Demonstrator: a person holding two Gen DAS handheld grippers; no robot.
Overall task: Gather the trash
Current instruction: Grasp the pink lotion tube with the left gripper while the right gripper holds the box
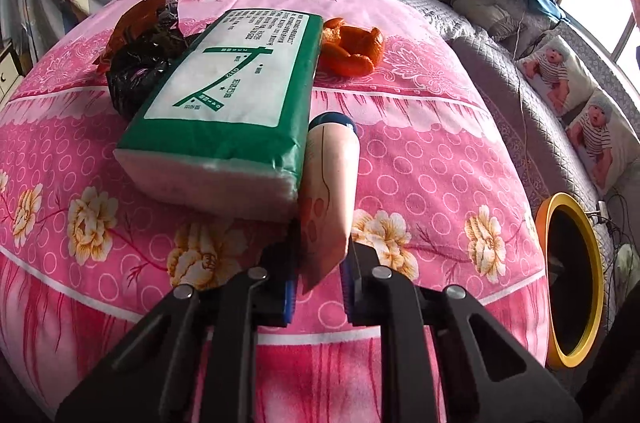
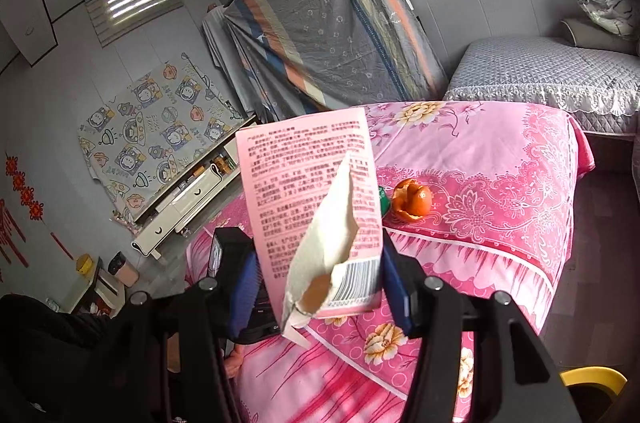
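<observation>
The pink carton [image 2: 316,191] is pinched in the right gripper [image 2: 320,287] and a tube [image 1: 330,191] in the left gripper [image 1: 318,287], presumably for the yellow-rimmed bin [image 1: 576,279] at three o'clock.

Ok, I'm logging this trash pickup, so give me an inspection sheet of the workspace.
Surface: pink floral cloth over a table.
Job's things: orange peel; dark wrapper; pink box.
Clutter: green tissue pack; tube.
Grippers: left gripper around the tube's flat end, grip unclear; right gripper holds the pink box.
Cables: thin cords on the grey quilt.
Surroundings: yellow-rimmed bin, bed, window.
</observation>
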